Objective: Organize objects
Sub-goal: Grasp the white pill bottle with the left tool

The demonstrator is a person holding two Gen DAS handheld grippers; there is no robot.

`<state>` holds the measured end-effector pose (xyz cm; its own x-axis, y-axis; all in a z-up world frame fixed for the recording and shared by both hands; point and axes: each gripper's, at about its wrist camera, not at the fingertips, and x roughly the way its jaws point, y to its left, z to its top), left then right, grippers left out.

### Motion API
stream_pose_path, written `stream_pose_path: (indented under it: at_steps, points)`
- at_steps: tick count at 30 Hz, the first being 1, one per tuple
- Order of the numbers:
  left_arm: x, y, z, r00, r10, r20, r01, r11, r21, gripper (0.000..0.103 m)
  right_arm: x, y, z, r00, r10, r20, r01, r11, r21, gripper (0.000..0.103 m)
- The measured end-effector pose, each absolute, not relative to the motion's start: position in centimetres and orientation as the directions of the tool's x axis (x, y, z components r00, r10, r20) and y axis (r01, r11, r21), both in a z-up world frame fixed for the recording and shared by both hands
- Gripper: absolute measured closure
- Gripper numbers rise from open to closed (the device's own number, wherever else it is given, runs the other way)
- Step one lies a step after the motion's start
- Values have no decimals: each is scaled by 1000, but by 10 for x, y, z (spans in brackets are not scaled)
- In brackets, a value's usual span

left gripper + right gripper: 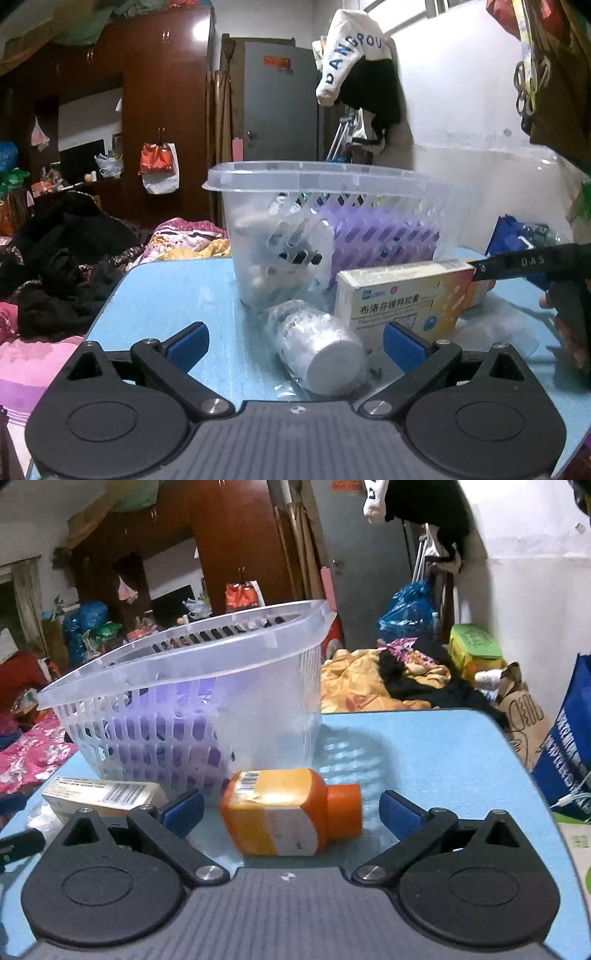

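A clear plastic basket (332,177) stands on the blue table (166,295) and holds a purple item (384,236) and white bottles. In front of it lie a plastic-wrapped white bottle (317,343) and a medicine box (402,299). My left gripper (293,345) is open, its blue pads on either side of the wrapped bottle. In the right wrist view an orange bottle (284,812) lies on its side before the basket (207,672). My right gripper (291,812) is open around it. The medicine box (103,794) lies to the left.
The right gripper's black body (535,262) and hand reach in at the left view's right edge. A blue bag (569,753) and paper bag (521,705) stand off the table's right side. Bedding and clothes (388,683) lie beyond the table's far edge.
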<state>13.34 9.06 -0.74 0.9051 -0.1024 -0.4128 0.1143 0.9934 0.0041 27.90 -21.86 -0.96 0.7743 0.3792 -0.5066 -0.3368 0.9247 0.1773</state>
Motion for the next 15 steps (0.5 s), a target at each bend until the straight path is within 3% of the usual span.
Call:
stream_pose_path:
  at_steps: [10,14,15]
  points:
    - [144,81,-9,891,-58,-451,87,995,43,3,284,-218,-14,764,351,-541,-322,935,150,12]
    - [144,80,-11,887,-70,-457,97,995,35,22,284,-214,-12,766,347,-541,-335,934,125,18]
    - [144,81,-11,888,-69,-455,95,995,34,36,282,-214,-12,770,342,-539,-334,935,116,18]
